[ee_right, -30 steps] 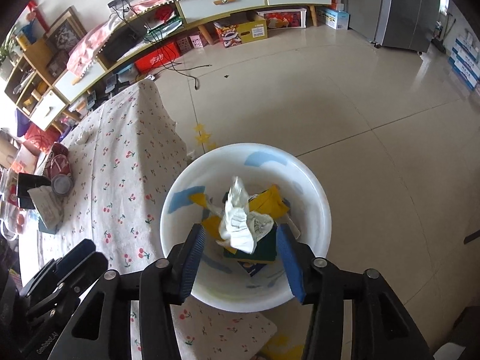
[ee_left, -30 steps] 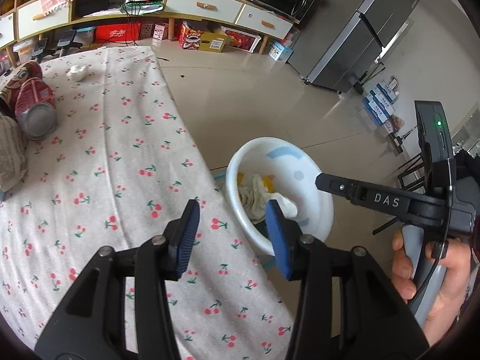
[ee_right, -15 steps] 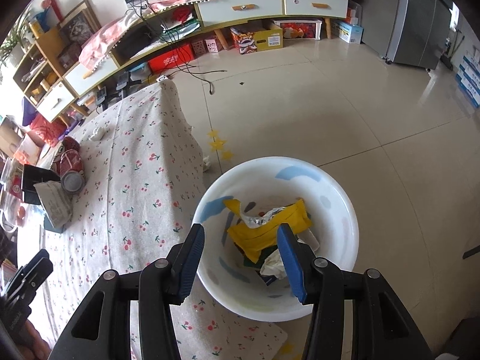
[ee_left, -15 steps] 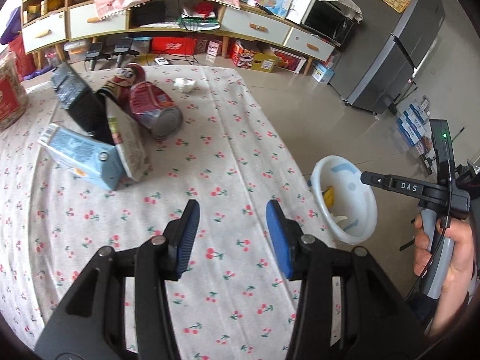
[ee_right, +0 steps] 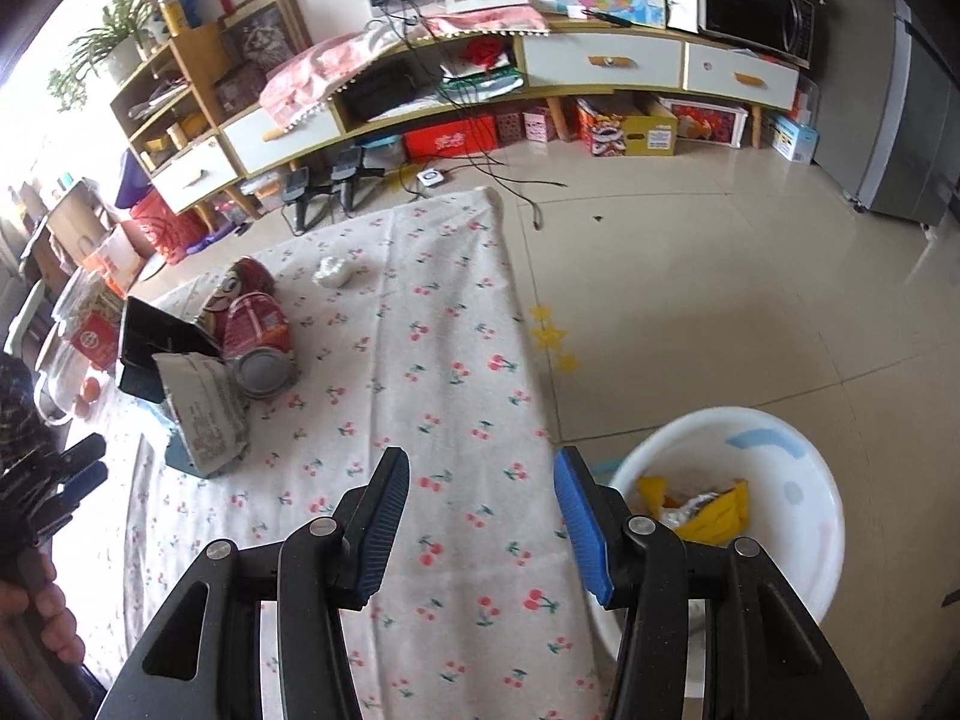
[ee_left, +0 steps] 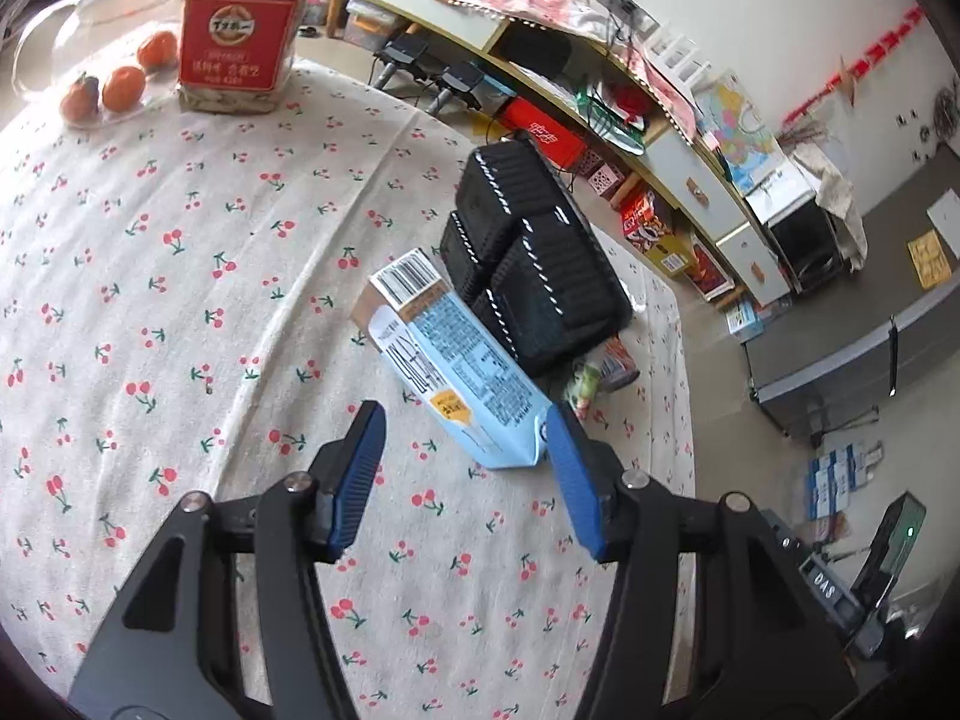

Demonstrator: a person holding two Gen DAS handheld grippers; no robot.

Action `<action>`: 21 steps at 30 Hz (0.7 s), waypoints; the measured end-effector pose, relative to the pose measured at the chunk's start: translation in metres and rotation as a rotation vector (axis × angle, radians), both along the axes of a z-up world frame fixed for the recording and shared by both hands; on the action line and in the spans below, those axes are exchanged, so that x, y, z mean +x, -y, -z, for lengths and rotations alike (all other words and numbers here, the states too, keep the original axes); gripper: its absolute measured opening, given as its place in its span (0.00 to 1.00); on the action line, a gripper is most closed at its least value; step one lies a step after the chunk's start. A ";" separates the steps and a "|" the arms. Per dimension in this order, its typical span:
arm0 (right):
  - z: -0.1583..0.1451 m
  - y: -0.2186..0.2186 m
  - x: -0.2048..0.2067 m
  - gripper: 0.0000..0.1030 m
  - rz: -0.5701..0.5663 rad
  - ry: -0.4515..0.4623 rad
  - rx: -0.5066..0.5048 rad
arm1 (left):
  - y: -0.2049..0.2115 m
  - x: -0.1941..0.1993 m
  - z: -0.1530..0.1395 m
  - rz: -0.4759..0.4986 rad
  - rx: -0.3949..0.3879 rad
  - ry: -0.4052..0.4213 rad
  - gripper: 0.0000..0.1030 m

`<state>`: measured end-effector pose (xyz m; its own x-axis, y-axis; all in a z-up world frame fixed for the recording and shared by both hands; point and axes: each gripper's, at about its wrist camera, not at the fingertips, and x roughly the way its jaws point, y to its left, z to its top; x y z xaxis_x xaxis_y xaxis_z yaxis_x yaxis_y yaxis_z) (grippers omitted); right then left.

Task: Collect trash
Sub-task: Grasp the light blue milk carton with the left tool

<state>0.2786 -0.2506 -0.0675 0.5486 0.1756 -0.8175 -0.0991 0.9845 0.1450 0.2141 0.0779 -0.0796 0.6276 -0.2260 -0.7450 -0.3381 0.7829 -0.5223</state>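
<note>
Carton (ee_left: 462, 360) lies before tray (ee_left: 534, 276), apparently touching, on tablecloth (ee_left: 180, 300).

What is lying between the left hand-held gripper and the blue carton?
Nothing: in the left wrist view only bare cherry-print cloth lies between the open left hand-held gripper and the blue carton.

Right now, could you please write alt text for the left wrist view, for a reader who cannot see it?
The open left gripper hovers over a cherry-print tablecloth, empty and aimed at a light blue carton lying on its side. A black plastic tray lies just behind the carton; a red-labelled jar stands at the far edge.
</note>
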 end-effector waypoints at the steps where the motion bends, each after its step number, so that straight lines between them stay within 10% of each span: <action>1: -0.001 -0.011 0.000 0.50 -0.017 0.011 -0.001 | -0.002 0.003 0.004 -0.018 -0.021 -0.006 0.55; 8: 0.010 -0.075 0.000 0.50 -0.152 0.043 -0.039 | -0.016 0.019 0.023 -0.081 -0.172 -0.007 0.56; 21: 0.027 -0.112 0.004 0.50 -0.248 0.040 -0.051 | -0.019 0.029 0.039 -0.072 -0.183 -0.056 0.57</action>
